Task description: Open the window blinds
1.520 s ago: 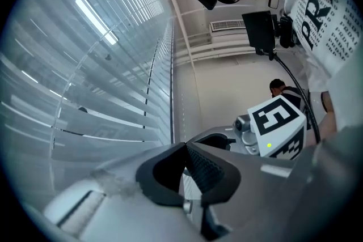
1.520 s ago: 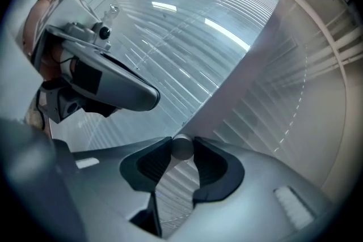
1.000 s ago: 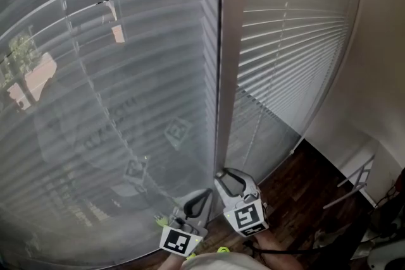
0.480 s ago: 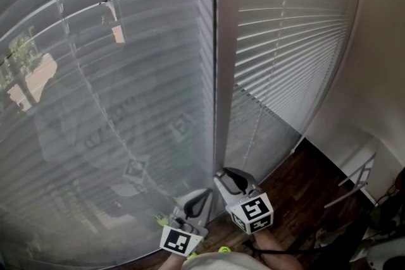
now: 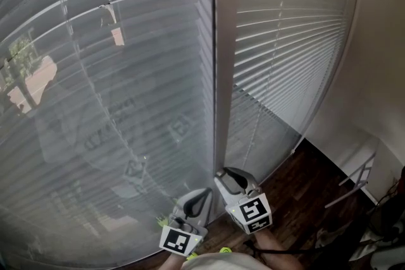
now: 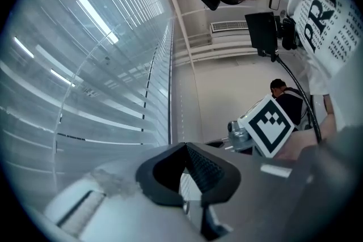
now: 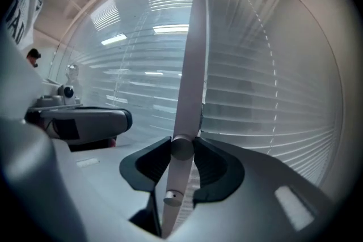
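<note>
Right, my right gripper [image 7: 182, 148] has its dark ribbed jaws closed onto the tilt wand [image 7: 191, 65]. They pinch it just above its rounded end cap, and a short stub hangs below the pads. The wand is a slim, smooth, pale rod that runs straight up from the jaws toward the top of the blinds [image 5: 126, 92].

I judge it light and stiff but slick. A pinch low down like this gives good leverage for twisting, though the rod could spin inside the pads if I squeeze too softly. Whatever joins it at the top would probably not forgive a hard pull.

My left gripper [image 6: 184, 147], just beside the right one, has its jaws brought together on nothing.

Beyond both grippers the slats spread out on either side of the wand. They are thin, flat, horizontal strips, pale and matte, tilted close together and strung on fine cords. They look flimsy and easily bent, so I'd keep off them.
</note>
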`<state>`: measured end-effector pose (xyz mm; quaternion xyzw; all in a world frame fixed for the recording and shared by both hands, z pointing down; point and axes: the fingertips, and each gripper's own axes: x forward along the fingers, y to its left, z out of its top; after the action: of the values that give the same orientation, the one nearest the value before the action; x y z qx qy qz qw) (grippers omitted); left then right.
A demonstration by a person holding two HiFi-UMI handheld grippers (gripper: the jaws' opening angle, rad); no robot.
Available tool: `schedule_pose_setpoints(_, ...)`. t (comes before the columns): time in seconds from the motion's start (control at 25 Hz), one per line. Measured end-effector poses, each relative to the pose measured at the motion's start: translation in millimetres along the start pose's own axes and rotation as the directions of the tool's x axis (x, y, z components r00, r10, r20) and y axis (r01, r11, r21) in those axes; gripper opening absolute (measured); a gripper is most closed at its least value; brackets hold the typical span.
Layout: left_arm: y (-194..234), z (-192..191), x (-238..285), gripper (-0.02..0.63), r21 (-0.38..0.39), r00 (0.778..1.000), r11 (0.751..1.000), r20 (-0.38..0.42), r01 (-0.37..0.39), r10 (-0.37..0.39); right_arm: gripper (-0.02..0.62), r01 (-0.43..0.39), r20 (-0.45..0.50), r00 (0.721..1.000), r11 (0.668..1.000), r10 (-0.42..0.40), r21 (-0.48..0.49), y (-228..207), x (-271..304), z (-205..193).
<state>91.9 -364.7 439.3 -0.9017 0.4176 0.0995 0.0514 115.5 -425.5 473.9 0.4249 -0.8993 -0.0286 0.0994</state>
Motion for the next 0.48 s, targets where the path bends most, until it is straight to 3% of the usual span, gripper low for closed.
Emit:
schedule_pose_setpoints(0.16, 1, 5, 1, -0.009, 0.011, 1.0, 1.0, 0.011, 0.005, -0.005, 0.13, 0.012, -0.004, 1.0, 0.978, -0.013, -0.207, 6, -6, 11)
schedule_pose_setpoints(0.28, 2, 6, 2, -0.009, 0.013, 1.0, 1.0, 0.01, 0.007, -0.007, 0.127, 0.009, 0.011, 1.0, 0.935, -0.006, -0.353, 15, -10, 21)
schedule_pose_setpoints(0.36, 3, 5, 3, -0.011, 0.013, 1.0, 1.0, 0.012, 0.009, -0.009, 0.127, 0.017, -0.002, 1.0, 0.883, -0.02, -0.469, 17, -12, 22)
schedule_pose_setpoints(0.48, 3, 5, 4, -0.009, 0.01, 1.0, 1.0, 0.015, 0.01, -0.01, 0.126, 0.02, -0.02, 0.999, 0.756, -0.044, -0.654, 21, -12, 16)
